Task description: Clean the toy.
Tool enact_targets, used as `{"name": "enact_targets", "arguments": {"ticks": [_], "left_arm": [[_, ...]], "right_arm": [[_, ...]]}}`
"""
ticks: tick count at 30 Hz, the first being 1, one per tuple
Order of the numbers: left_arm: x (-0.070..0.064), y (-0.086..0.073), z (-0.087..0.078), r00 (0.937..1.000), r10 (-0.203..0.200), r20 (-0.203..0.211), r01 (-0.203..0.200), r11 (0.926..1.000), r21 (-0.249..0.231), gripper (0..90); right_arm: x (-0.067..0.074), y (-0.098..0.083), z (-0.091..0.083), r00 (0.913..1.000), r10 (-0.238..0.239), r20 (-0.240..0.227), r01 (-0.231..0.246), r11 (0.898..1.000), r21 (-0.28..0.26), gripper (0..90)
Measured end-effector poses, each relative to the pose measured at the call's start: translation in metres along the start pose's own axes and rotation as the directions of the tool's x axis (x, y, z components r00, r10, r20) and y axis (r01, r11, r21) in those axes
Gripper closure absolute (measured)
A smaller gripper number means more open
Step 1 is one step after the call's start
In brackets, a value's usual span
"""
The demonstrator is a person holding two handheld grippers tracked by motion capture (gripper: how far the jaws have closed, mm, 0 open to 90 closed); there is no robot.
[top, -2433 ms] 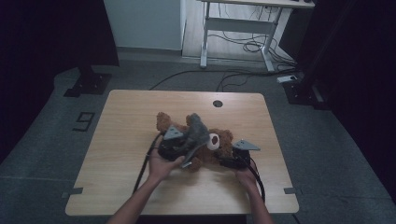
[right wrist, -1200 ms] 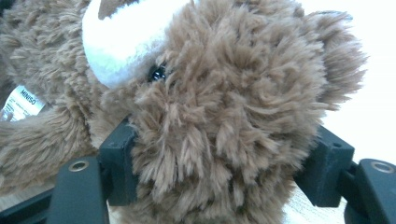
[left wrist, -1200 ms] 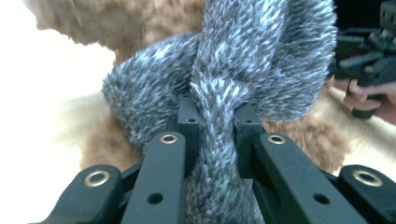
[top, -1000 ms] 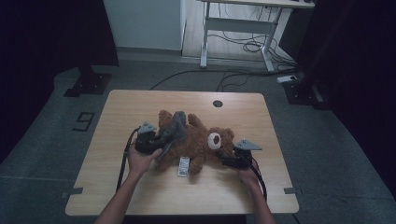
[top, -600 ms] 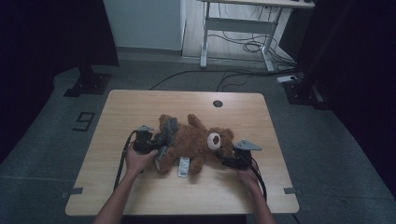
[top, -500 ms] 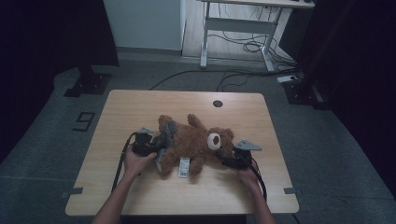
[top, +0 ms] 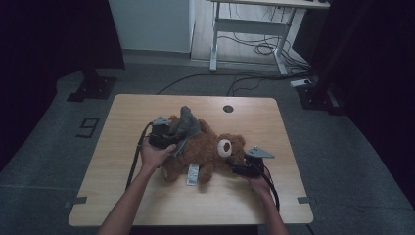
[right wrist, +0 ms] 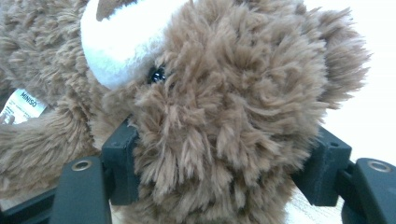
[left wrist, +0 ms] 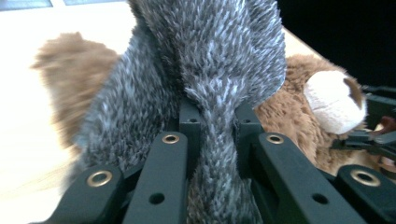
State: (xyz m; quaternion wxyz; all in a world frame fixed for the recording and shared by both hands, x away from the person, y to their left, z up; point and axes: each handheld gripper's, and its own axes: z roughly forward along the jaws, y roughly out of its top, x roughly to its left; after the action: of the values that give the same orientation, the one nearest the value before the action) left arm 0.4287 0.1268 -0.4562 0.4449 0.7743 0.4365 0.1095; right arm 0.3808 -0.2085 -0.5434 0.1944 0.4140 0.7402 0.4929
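A brown teddy bear [top: 205,149] lies on its back on the wooden table [top: 244,205], its head toward the right. A grey furry piece of fabric [top: 186,125] rises from the bear's left side. My left gripper [top: 169,134] is shut on this fabric; in the left gripper view the grey fabric [left wrist: 210,70] is pinched between the jaws of the left gripper [left wrist: 217,116], with the bear's white muzzle [left wrist: 334,102] beyond. My right gripper [top: 235,169] is shut on the bear's head; in the right gripper view the head [right wrist: 224,102] bulges between the jaws of the right gripper [right wrist: 224,168].
A white label [top: 193,174] hangs from the bear's lower side. The table has a round hole [top: 228,108] near its far edge. A white desk frame [top: 244,29] with cables stands on the floor behind. Black cables trail from both grippers toward the near edge.
The left gripper first carried the grey fabric leftward off the bear's middle, then came back slightly right and away from the person, lifting the fabric. The right gripper and the bear's head stayed put.
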Motion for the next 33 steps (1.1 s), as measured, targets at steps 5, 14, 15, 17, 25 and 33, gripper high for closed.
{"name": "enact_targets", "arguments": {"ticks": [5, 14, 15, 17, 25, 33], "left_arm": [[0.011, -0.003, 0.002, 0.9963, -0.076, -0.039, 0.076, 0.9971, -0.003, 78.4], [0.048, -0.026, 0.003, 0.9689, -0.13, -0.211, 0.144, 0.988, 0.055, 78.3], [0.052, -0.032, 0.003, 0.9719, -0.14, -0.189, 0.155, 0.9859, 0.064, 78.3], [0.053, -0.042, 0.004, 0.9758, -0.137, -0.171, 0.153, 0.9845, 0.086, 78.2], [0.059, -0.08, 0.005, 0.9779, -0.16, -0.135, 0.178, 0.9741, 0.14, 78.1], [0.038, -0.058, -0.026, 0.9908, -0.134, -0.021, 0.134, 0.991, 0.005, 78.2]], "right_arm": [[0.0, 0.0, 0.0, 1.0, 0.003, 0.0, -0.003, 1.0, -0.007, 30.2], [0.0, 0.0, 0.0, 1.0, 0.001, 0.001, -0.001, 1.0, -0.007, 30.5], [0.0, 0.0, 0.0, 1.0, 0.002, 0.001, -0.002, 1.0, -0.009, 30.5], [0.0, 0.0, 0.001, 1.0, 0.001, -0.001, -0.001, 1.0, -0.009, 30.6], [0.001, 0.0, 0.0, 1.0, -0.002, 0.005, 0.002, 1.0, -0.004, 30.7], [0.0, 0.0, 0.0, 1.0, 0.0, -0.001, 0.0, 1.0, -0.002, 30.7]]}}
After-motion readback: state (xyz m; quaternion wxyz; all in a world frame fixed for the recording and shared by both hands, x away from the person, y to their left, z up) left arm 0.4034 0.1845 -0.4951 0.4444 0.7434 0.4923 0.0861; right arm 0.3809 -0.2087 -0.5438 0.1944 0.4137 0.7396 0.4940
